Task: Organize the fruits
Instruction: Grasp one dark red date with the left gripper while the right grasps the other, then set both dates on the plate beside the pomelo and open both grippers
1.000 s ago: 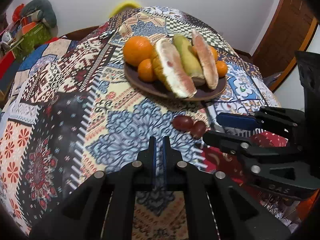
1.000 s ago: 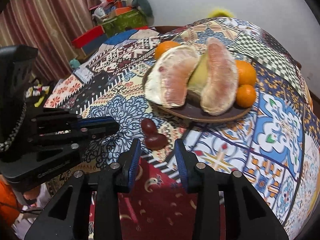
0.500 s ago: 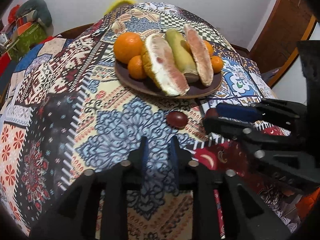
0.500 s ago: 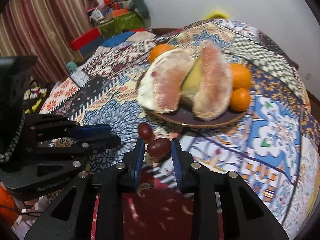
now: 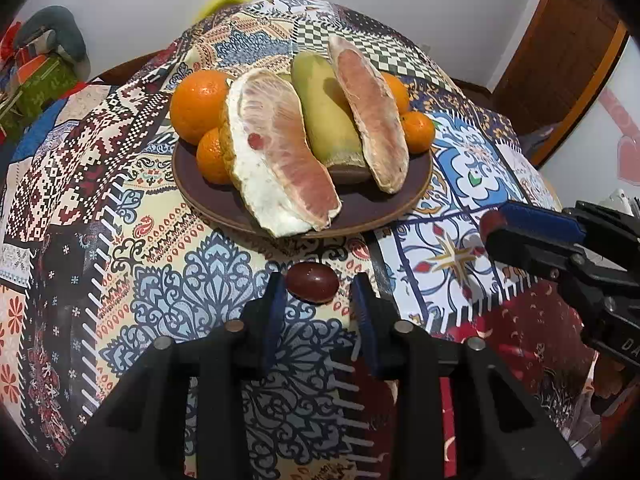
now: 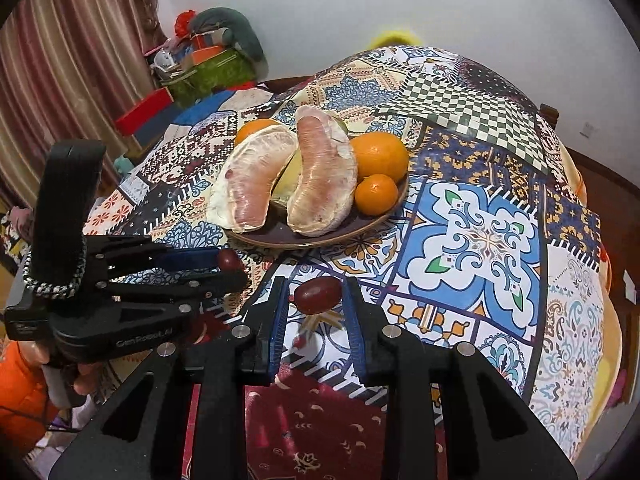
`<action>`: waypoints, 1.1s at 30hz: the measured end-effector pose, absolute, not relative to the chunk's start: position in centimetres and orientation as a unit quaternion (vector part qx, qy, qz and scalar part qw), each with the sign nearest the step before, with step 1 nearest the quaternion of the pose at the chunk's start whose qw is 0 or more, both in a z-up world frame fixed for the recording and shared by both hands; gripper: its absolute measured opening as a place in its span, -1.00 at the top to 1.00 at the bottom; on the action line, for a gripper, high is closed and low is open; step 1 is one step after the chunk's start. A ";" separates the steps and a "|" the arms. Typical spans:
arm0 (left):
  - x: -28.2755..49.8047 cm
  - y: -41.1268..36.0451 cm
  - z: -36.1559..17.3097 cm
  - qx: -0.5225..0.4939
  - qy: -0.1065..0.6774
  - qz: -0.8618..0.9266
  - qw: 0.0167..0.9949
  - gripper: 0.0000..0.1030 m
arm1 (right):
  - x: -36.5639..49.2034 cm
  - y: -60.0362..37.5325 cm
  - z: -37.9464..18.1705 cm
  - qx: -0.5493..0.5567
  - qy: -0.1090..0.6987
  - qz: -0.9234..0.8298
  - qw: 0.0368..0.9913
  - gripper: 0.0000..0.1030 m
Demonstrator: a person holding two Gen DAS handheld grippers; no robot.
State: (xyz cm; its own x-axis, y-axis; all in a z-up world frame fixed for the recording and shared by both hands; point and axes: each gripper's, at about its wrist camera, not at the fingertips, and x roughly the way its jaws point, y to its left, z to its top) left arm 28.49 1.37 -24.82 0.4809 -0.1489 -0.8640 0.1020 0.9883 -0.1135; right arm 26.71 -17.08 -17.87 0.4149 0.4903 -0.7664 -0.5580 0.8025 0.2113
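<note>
A brown plate holds pomelo wedges, a green piece and several oranges; it also shows in the right wrist view. My left gripper is open around a dark red grape lying on the cloth, with gaps on both sides. My right gripper is shut on a second dark red grape and holds it above the cloth. That gripper shows at the right of the left wrist view, the grape's end peeking out.
A patchwork cloth covers the round table. Boxes and clutter stand at the back left by a striped curtain. A wooden door is at the far right.
My right gripper closed on one grape and lifted it off the cloth. My left gripper opened wide and moved forward around the other grape.
</note>
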 end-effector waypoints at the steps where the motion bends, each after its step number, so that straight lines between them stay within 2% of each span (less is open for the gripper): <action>1: 28.4 1.4 -24.8 -0.022 0.503 -0.072 0.861 0.50 | 26.7 -17.0 -17.9 -0.039 0.442 0.312 0.840 0.51; 15: 27.0 5.7 -22.3 -0.042 0.475 -0.037 0.878 0.50 | 27.2 -14.4 -17.8 -0.051 0.431 0.332 0.837 0.51; 24: 29.1 7.6 -20.6 -0.055 0.451 -0.025 0.891 0.50 | 28.5 -12.6 -17.3 -0.060 0.417 0.339 0.841 0.51; 33: 31.0 7.6 -21.2 -0.061 0.453 -0.032 0.889 0.50 | 29.7 -11.1 -18.0 -0.069 0.417 0.341 0.839 0.51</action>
